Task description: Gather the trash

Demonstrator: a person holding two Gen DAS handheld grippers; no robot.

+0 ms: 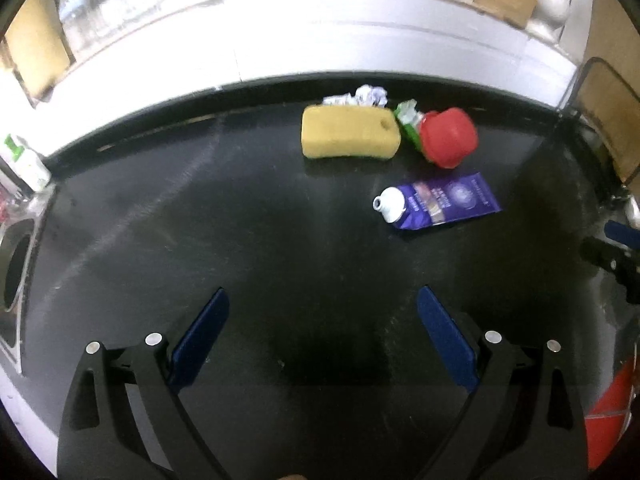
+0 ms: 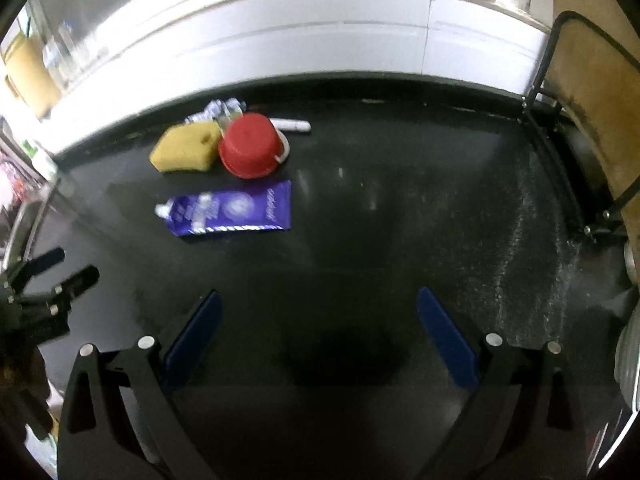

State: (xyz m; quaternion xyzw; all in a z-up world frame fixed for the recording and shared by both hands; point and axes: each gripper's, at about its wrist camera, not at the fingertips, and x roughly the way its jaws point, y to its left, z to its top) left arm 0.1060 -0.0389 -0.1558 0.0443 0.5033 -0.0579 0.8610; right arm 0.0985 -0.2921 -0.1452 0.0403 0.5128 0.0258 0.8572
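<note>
On the black countertop point(image 1: 200, 220) lie a purple tube with a white cap point(image 1: 438, 202), a yellow sponge point(image 1: 350, 132), a red cup on its side point(image 1: 450, 138), a green-and-white wrapper point(image 1: 408, 118) and crumpled foil point(image 1: 366, 96). My left gripper point(image 1: 322, 308) is open and empty, well short of them. In the right wrist view the tube point(image 2: 232, 210), sponge point(image 2: 186, 148), red cup point(image 2: 250, 146), foil point(image 2: 220, 108) and a white stick point(image 2: 294, 125) lie ahead to the left. My right gripper point(image 2: 318, 308) is open and empty.
A white ledge point(image 1: 320, 40) runs behind the counter. A sink point(image 1: 16, 272) and a green-capped bottle point(image 1: 26, 164) are at the left. A black wire rack point(image 2: 560, 120) stands at the right. The left gripper's fingers point(image 2: 48, 280) show at the right view's left edge.
</note>
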